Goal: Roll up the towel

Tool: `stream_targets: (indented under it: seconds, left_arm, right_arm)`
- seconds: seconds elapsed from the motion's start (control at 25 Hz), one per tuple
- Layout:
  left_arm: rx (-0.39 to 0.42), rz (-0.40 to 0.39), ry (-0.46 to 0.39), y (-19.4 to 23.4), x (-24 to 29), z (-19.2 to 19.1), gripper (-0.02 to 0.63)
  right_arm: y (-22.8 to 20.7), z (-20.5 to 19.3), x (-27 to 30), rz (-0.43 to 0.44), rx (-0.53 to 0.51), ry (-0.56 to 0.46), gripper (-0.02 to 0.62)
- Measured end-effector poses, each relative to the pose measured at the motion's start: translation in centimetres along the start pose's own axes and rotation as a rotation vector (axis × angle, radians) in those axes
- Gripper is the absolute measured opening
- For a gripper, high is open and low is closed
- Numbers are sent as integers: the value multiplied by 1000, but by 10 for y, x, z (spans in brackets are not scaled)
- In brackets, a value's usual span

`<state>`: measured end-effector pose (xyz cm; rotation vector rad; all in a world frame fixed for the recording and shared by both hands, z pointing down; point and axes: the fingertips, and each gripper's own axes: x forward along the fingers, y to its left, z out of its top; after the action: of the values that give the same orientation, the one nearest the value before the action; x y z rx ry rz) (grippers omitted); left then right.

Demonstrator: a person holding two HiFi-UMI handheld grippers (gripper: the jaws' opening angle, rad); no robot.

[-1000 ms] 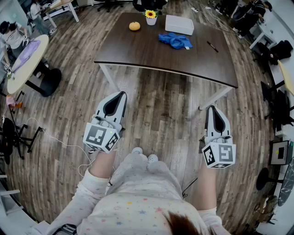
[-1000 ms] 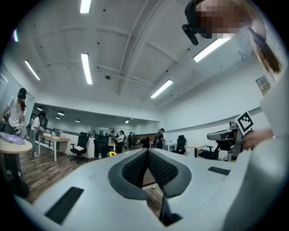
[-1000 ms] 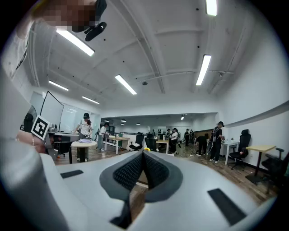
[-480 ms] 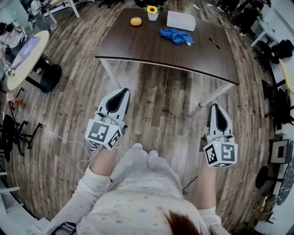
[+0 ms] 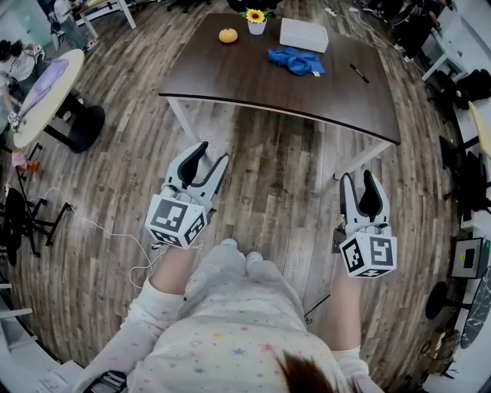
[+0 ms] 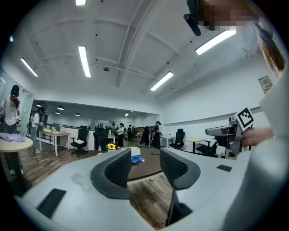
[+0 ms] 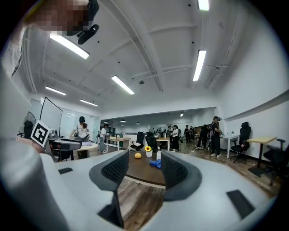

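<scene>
- Two grippers, the left gripper and the right gripper, are held level over the wooden floor; both are well short of the desk and touch nothing
- Left gripper: its fingers have just been opening and now stand wide apart; nothing is between them, and only the far desk and floor show through the gap
- Right gripper: its fingers also stand wide apart and hold nothing; the same desk shows between them in the distance
- Blue towel: lies crumpled and unrolled on the far part of the desk, just in front of a white box; it is well apart from both grippers
- Elsewhere on the desk: an orange round thing sits near a sunflower in a white pot, both left of the box; a dark pen lies to the right of the towel
- Person: seen from above in pale star-patterned clothing; a bare forearm reaches forward to each gripper's marker cube
- At the left edge: a round pale desk carries a purple cloth; a thin white cable trails across the floor
</scene>
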<state>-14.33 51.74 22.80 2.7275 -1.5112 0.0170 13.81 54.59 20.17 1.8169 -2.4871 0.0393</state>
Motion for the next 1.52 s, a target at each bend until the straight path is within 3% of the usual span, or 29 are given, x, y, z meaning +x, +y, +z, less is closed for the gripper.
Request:
stream_targets:
  seconds: [0.12, 0.24, 0.6, 1.12, 1.52]
  left_arm:
    - [3, -3, 15, -1, 7, -2, 213]
    - [-4, -10, 24, 3, 18, -4, 236]
    - [-7, -34, 13, 44, 84, -6, 238]
    - [17, -92, -20, 149, 211, 5, 238]
    - [0, -86, 19, 176, 291, -12, 238]
  right_arm:
    - [-3, -3, 10, 14, 11, 17, 271]
    - [-4, -5, 22, 25, 15, 31, 305]
    - [-19, -7, 84, 1, 5, 39, 310]
    - [-37, 4, 227, -67, 17, 33, 310]
    - [-73, -8, 310, -37, 36, 70, 308]
